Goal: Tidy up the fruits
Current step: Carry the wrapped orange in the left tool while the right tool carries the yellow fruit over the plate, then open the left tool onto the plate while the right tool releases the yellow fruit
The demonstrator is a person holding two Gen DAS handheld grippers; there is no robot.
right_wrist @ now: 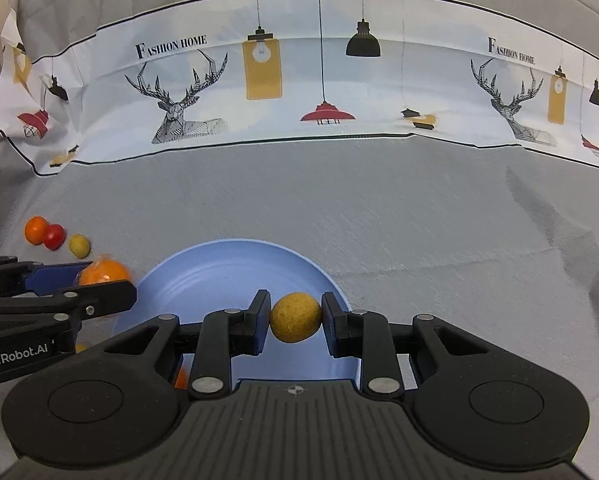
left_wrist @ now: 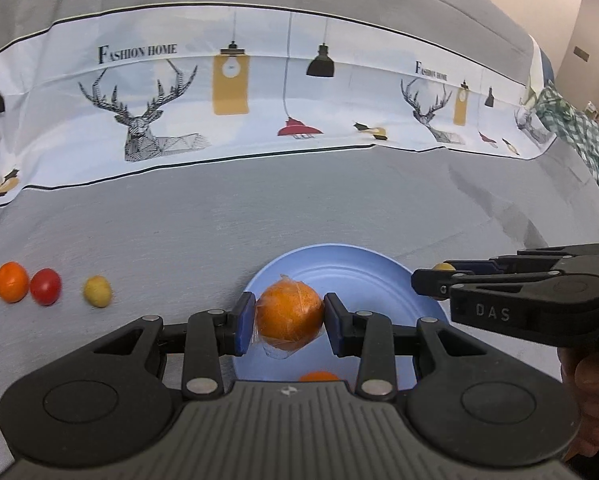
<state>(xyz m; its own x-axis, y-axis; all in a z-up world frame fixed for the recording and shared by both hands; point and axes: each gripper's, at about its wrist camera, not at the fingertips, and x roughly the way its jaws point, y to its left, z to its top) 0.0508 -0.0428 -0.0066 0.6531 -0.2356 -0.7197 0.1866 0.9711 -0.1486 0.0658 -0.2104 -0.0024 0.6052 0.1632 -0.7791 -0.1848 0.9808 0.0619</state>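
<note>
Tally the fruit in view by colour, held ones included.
Orange: 3 - loose orange on the cloth, wrapped orange in the left hand-held gripper, half-hidden orange on the plate.
Yellow: 2 - loose yellow fruit, held yellow fruit in the right hand-held gripper.
Red: 1 - red fruit.
Total: 6.

Orange fruit behind hand-held gripper body

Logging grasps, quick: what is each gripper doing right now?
Left gripper: closed on the plastic-wrapped orange.
Right gripper: closed on the yellow fruit.
</note>
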